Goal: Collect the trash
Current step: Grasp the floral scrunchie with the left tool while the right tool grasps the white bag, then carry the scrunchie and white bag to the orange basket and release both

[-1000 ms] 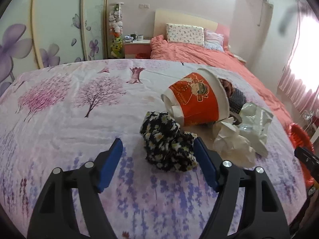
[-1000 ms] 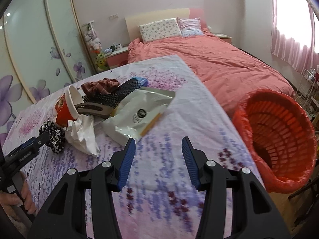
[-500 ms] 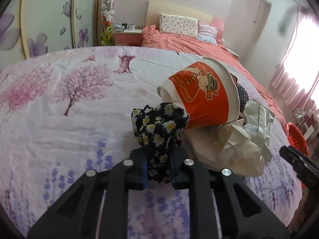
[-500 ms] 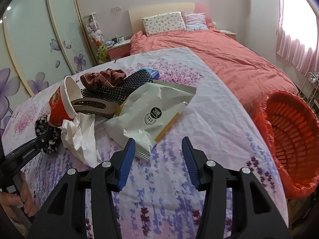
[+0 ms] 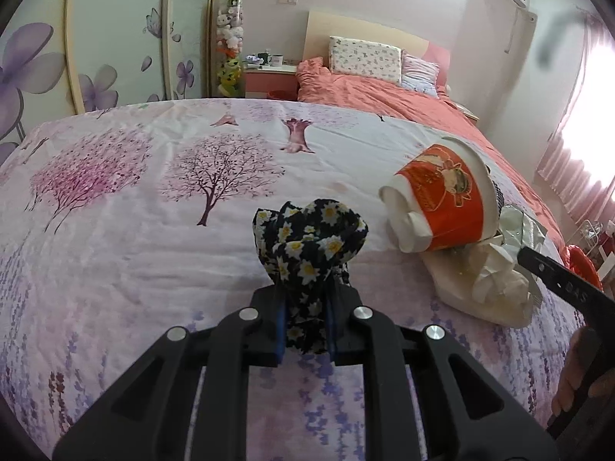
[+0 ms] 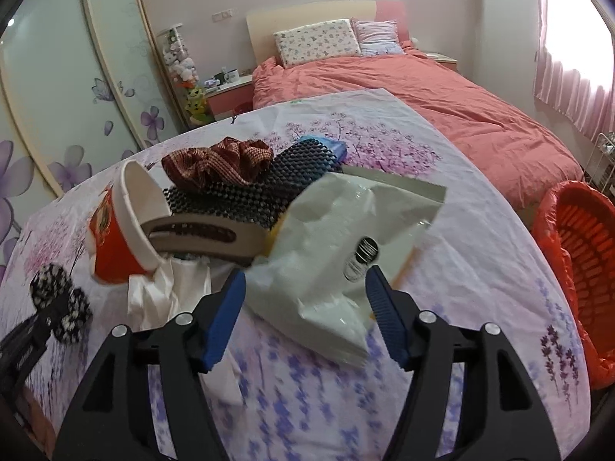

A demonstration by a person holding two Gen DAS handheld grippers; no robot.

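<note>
Black fabric dotted with daisies — a scrunchie (image 5: pixel 309 247) — sits pinched between the blue pads of my left gripper (image 5: pixel 305 330), its jaws clamped on it just above the floral sheet (image 5: pixel 127 238). To the right of the scrunchie the red paper cup (image 5: pixel 442 196) lies tipped on its side, with crumpled tissue (image 5: pixel 488 288) touching it on its near side. From my right wrist view, the right gripper (image 6: pixel 307 319) has its jaws apart — they have just been widening — and the near end of the white plastic bag (image 6: pixel 338 238) lies between them, pads not pressing it. Behind the bag, beside the cup, I see a black mesh pad (image 6: pixel 253 196) with a maroon scrunchie (image 6: pixel 219 163) on it. The red basket (image 6: pixel 576 253) stands off the sheet's right edge, well apart from the cup.
</note>
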